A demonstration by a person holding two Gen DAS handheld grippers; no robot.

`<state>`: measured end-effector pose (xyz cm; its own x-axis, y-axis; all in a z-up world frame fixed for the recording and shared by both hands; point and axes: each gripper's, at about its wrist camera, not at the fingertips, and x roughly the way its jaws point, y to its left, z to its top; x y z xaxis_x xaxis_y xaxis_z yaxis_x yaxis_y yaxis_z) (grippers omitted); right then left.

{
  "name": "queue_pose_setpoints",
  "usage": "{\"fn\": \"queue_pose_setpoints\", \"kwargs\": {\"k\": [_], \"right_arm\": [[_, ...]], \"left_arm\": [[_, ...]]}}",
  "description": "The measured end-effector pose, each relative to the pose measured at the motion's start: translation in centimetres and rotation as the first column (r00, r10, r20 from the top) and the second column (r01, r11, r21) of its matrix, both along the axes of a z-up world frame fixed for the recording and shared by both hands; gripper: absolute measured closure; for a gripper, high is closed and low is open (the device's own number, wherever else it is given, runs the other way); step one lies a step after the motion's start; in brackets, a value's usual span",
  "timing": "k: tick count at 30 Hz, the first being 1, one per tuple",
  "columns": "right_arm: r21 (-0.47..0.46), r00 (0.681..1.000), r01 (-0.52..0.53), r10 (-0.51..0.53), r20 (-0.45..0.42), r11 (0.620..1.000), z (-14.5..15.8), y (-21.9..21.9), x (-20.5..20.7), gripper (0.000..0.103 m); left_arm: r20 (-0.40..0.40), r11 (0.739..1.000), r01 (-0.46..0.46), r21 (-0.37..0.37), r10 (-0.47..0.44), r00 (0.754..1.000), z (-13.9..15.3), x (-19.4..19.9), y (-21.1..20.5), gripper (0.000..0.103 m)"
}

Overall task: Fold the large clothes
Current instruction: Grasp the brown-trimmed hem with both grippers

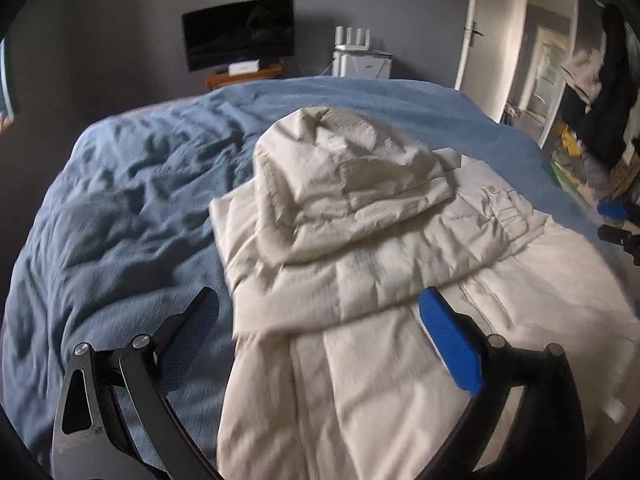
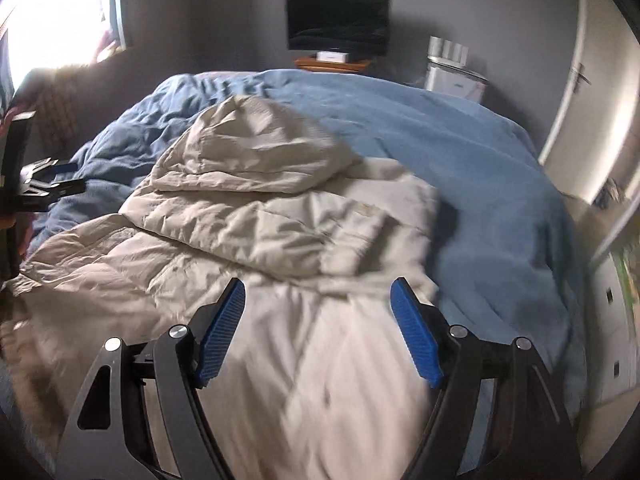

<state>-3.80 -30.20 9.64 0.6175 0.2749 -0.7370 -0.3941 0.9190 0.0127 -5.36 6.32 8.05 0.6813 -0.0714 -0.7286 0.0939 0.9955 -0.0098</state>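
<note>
A cream quilted hooded coat (image 1: 360,272) lies on the blue duvet (image 1: 120,208), its hood (image 1: 344,168) flat at the far end and both sleeves folded across the chest. My left gripper (image 1: 320,308) hovers above the coat's near left part, jaws wide open, nothing between the blue pads. In the right wrist view the same coat (image 2: 248,232) spreads below my right gripper (image 2: 318,292), which is open and empty above the coat's lower part. The right gripper's tips (image 1: 616,224) peek in at the right edge of the left view; the left gripper (image 2: 44,184) shows at the left edge of the right view.
The bed's blue duvet (image 2: 460,168) extends beyond the coat. A dark monitor (image 1: 240,36) stands on a small wooden table at the far wall, beside a white unit (image 1: 362,64). A door (image 2: 592,92) and drawers are to the right, a bright window (image 2: 52,20) to the left.
</note>
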Motion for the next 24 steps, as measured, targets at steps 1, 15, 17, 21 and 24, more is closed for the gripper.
{"fn": "queue_pose_setpoints", "kwargs": {"k": [1,15,17,21,24], "right_arm": [[0.003,1.0,0.011,-0.011,-0.006,1.0,0.3,-0.7,-0.4,0.031],[0.009,0.977,0.091,-0.088,-0.192,0.996,-0.7,-6.9,-8.4,0.032],[0.009,0.97,0.096,-0.092,-0.224,0.995,-1.2,-7.1,-9.3,0.032],[-0.007,0.96,0.081,-0.08,-0.268,0.997,-1.9,-6.7,-10.8,0.043],[0.019,0.942,0.083,-0.072,-0.328,0.996,-2.3,-6.9,-11.3,0.049]], "left_arm": [[-0.013,1.0,-0.008,0.002,0.008,1.0,0.3,-0.9,0.1,0.007],[-0.252,0.993,-0.096,-0.067,0.076,0.965,-1.7,-12.3,3.5,0.017],[-0.277,0.991,-0.118,-0.062,0.097,0.956,-2.1,-13.5,3.7,0.021],[-0.33,0.986,-0.135,-0.101,0.094,0.939,-2.6,-15.0,4.0,0.036],[-0.36,0.98,-0.146,-0.135,0.089,0.929,-2.9,-15.7,4.2,0.041]]}}
